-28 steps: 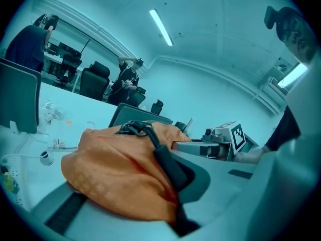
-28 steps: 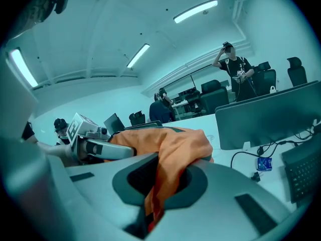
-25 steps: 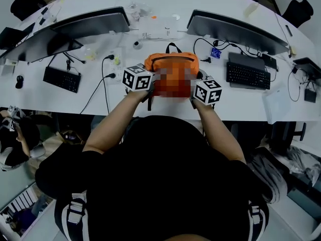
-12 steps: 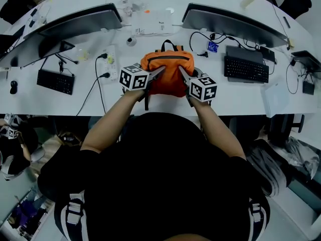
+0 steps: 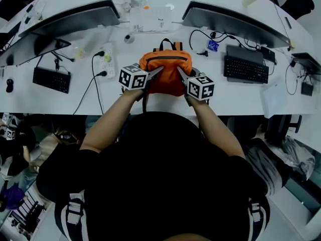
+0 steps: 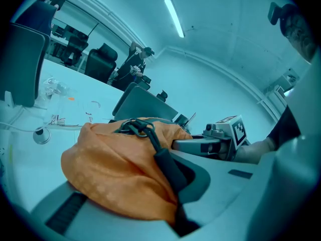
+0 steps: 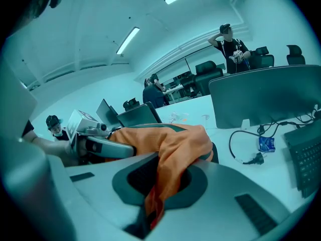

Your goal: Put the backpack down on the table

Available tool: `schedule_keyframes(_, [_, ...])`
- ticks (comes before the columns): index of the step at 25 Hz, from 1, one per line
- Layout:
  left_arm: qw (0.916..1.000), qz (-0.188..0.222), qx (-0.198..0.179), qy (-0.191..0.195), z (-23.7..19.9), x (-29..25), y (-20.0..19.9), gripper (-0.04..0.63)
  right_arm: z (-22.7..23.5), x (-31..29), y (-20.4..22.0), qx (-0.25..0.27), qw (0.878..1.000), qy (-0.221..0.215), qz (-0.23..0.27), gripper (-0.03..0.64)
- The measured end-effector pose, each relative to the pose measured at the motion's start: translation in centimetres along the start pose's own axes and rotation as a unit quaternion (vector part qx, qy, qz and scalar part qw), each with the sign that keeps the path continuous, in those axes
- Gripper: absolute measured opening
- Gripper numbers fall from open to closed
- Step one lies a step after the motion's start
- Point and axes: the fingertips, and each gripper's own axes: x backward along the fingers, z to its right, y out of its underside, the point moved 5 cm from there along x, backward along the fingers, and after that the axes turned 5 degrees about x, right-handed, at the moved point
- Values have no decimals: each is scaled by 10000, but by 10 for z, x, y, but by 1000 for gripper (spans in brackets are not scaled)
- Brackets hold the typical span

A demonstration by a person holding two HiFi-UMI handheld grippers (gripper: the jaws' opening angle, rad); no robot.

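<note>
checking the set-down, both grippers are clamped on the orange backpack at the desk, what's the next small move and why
Probably lower the backpack a touch so it settles on the table before release. The left gripper is clamped on its fabric and black strap, the right gripper on orange fabric, and no view shows whether its base rests there.

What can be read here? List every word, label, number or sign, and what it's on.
No text is legible.
Left cube, right cube: black-and-white square patterns, no letters.
White box: print too small to read.
Blue tag: too blurred.
Keyboard: keys too small.
</note>
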Motion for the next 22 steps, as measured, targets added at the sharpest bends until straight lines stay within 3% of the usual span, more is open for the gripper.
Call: schedule_keyframes(22, [9990,-220,376,-114,-38,-23,19,29,24,-33,24,-193,9986,-147,-466,32])
